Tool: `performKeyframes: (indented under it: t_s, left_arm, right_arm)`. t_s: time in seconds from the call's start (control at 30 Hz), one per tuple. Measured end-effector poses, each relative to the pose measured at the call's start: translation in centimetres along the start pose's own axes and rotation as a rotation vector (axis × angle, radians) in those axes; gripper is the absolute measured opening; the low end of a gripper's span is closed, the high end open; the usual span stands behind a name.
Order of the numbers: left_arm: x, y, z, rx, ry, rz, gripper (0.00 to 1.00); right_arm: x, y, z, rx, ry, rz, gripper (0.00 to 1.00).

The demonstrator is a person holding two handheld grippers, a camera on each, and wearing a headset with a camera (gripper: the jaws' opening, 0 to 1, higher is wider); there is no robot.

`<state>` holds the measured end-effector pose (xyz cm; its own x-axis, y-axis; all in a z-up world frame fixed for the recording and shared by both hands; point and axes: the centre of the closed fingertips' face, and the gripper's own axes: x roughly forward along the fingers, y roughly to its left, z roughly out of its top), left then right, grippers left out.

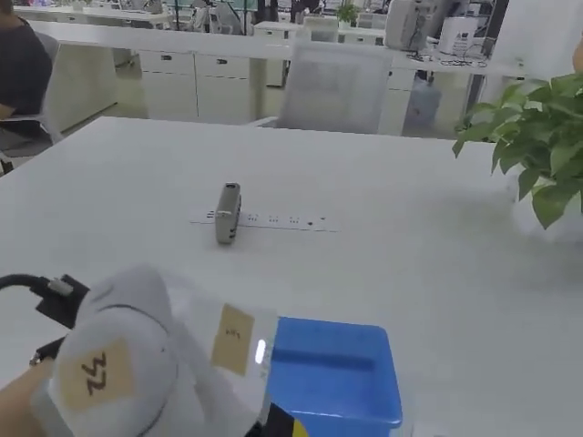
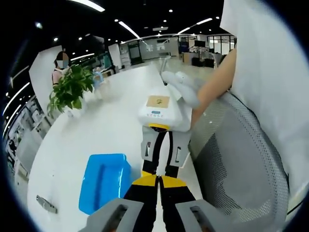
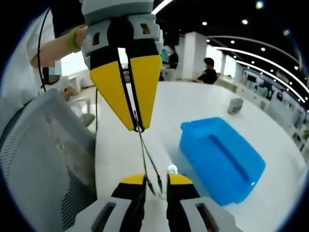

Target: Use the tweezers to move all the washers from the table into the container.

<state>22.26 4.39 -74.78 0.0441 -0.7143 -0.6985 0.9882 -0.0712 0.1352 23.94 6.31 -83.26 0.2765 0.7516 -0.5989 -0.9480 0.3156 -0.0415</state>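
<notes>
Left gripper [image 3: 137, 127], jaws clamped on tweezers [image 3: 145, 154] (tips between right gripper [image 3: 155, 180] jaws, grip unclear)

In the head view, near corner of the blue container [image 1: 332, 364] hidden behind a gripper [image 1: 127, 360], lower side cut off at the bottom edge; that gripper's fingers mostly out of frame, side impossible to tell. Plant [image 1: 537, 137] cropped at the right edge. In the right gripper view, tweezers [image 3: 146, 159] tips lost between the fingers [image 3: 133, 186] of the right gripper [image 3: 156, 181]; contact unclear.
</notes>
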Motion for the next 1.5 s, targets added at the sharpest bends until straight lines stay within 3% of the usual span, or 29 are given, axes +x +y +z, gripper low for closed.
performKeyframes:
  t_s: [0.1,0.67,0.93,1.1,1.27,1.5]
  left_arm:
    - [0.3,0.2,-0.2,0.012,0.018,-0.005,0.0]
    - [0.7,-0.1,-0.1,0.042,0.019,-0.038,0.0]
    - [0.8,0.3,-0.1,0.029,0.016,-0.043,0.0]
    - [0.9,0.7,0.0,-0.024,-0.01,-0.073,0.0]
    - [1.0,0.9,0.0,-0.046,-0.01,-0.115,0.0]
    - [1.6,1.1,0.1,-0.076,-0.007,-0.172,0.0]
  right_arm:
    - [0.1,-0.1,-0.3,0.002,0.007,0.001,0.1]
    - [0.1,-0.1,-0.8,-0.002,0.021,0.007,0.09]
    - [0.1,-0.1,-0.9,0.022,0.015,0.014,0.08]
    - [0.1,-0.2,-0.9,0.043,0.008,0.017,0.08]
    - [-0.2,-0.1,0.6,0.19,-0.094,0.068,0.13]
    - [-0.7,-0.6,1.3,0.211,-0.146,0.071,0.11]
